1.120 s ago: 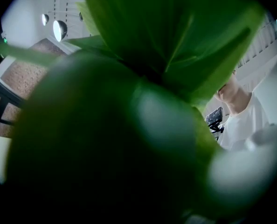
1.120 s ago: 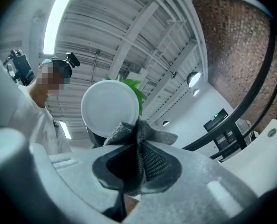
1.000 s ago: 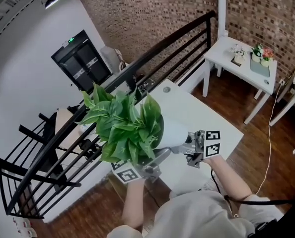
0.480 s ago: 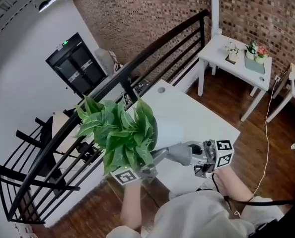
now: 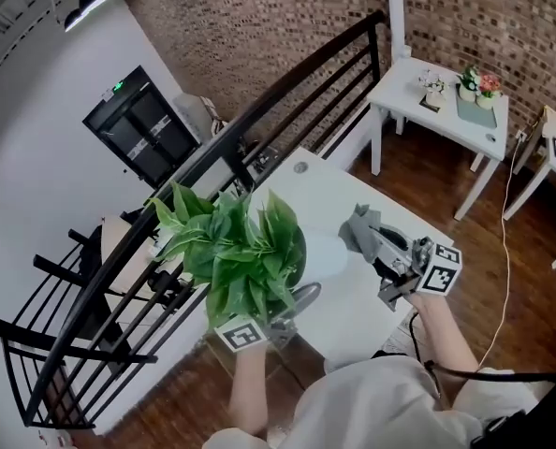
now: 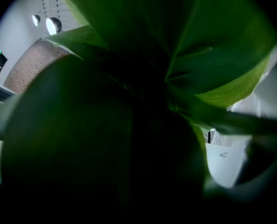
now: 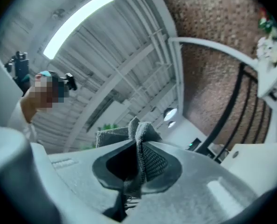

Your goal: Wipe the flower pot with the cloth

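A: What do the jaws hold?

B: The right gripper [image 7: 137, 164] has its jaws closed on a grey cloth [image 7: 145, 139]; a fold of it stands up past the tips. In the left gripper's [image 5: 292, 307] own view the leaves [image 5: 236, 251] cover everything. From the head view, one jaw lies under the white flower pot [image 5: 327, 255], and the pot hangs tilted above the tabletop [image 5: 329, 190]. So I judge these jaws are clamped on the pot near its rim.

A: Which step is this?

B: I think it is the approach for a wiping stroke. The cloth is just beside the pot's base end, but behind it I see ceiling, not the pot, so it looks apart.

A: How does the pot lie?

B: Its long axis is almost level. The mouth with the leaves points to the left of the head view, the base to the right, toward the cloth.

A: And next?

B: The cloth should be pressed on the white wall and rubbed along it, while the left gripper keeps the pot steady.
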`<state>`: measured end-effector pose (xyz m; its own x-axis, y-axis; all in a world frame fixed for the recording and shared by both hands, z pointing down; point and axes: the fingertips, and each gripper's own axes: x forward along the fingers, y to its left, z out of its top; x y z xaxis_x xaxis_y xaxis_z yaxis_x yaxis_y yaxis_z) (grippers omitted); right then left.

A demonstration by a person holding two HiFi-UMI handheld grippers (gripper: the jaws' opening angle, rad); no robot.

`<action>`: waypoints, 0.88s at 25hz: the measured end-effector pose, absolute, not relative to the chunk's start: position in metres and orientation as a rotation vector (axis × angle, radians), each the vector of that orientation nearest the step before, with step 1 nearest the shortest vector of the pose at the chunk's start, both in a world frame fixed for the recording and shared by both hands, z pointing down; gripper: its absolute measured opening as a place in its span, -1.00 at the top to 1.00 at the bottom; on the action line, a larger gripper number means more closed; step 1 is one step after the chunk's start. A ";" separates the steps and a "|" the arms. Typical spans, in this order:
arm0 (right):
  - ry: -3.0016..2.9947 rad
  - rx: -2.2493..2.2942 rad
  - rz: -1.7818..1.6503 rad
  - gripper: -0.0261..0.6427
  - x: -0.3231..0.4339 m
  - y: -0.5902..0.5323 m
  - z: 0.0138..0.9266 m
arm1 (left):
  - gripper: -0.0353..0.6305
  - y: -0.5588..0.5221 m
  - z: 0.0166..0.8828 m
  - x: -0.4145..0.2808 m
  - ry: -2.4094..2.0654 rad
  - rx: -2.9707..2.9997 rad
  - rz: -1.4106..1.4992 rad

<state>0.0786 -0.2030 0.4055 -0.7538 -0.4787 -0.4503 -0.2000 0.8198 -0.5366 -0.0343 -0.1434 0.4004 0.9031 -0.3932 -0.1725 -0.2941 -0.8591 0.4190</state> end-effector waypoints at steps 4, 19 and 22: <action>2.192 -0.470 -0.954 0.89 0.061 -0.218 0.441 | -0.30 -0.141 0.406 -0.036 -0.503 2.694 -0.313; 2.091 -0.151 -1.144 0.89 0.030 -0.176 0.468 | -0.30 -0.153 0.445 -0.050 -0.613 2.656 -0.203; 2.145 -0.244 -1.125 0.89 0.051 -0.180 0.492 | -0.30 -0.159 0.467 -0.054 -0.657 2.640 -0.175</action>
<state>0.0507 -0.1802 0.4920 -0.7424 -0.4557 -0.4910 0.1450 0.6063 -0.7819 -0.0537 -0.1588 0.4672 0.8810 -0.4726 -0.0220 -0.4207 -0.8039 0.4204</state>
